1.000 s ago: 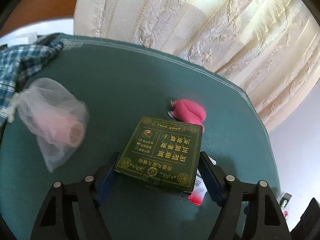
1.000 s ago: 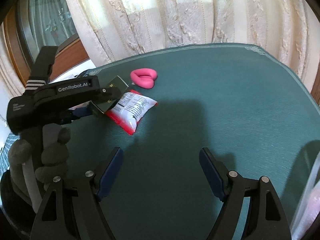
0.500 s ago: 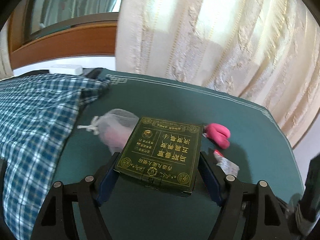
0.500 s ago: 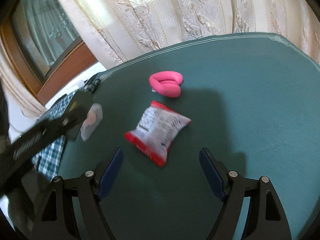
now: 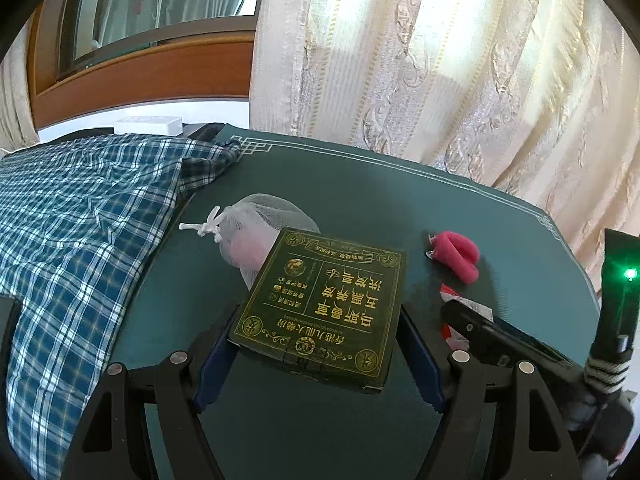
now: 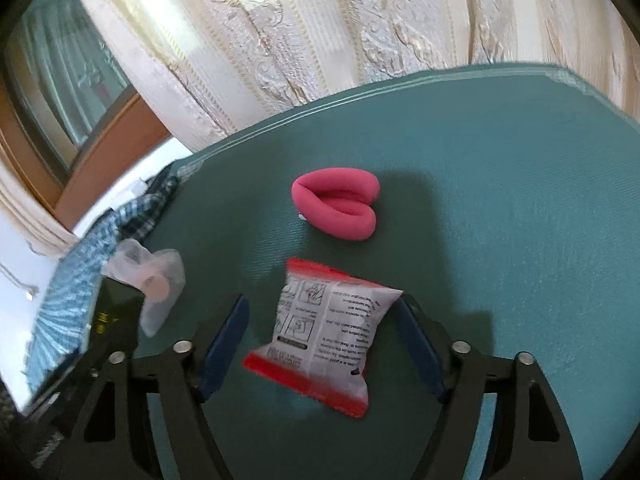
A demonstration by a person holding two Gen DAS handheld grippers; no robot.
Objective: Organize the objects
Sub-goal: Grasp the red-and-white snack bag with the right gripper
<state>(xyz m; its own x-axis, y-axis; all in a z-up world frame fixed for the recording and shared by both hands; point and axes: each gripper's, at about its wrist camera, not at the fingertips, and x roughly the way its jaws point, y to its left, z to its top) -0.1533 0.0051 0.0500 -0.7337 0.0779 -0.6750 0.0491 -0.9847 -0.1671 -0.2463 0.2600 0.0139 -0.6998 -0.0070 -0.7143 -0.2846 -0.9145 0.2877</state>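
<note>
My left gripper (image 5: 318,354) is shut on a dark green box with gold print (image 5: 324,304) and holds it above the green tabletop (image 5: 360,200). Behind the box lies a white mesh bag (image 5: 256,232) with a pink item inside. A pink heart-shaped ring (image 5: 458,254) lies to the right. My right gripper (image 6: 322,344) is open, its jaws on either side of a red and white snack packet (image 6: 324,336) on the table. The pink ring (image 6: 338,208) lies beyond it, and the mesh bag (image 6: 152,280) to the left.
A blue plaid cloth (image 5: 72,248) covers the left side of the table. Cream curtains (image 5: 440,60) hang behind it. The right gripper's body (image 5: 520,344) shows at the right of the left wrist view.
My left gripper carried the green box back and to the left. My right gripper moved forward until the snack packet lies between its open jaws.
</note>
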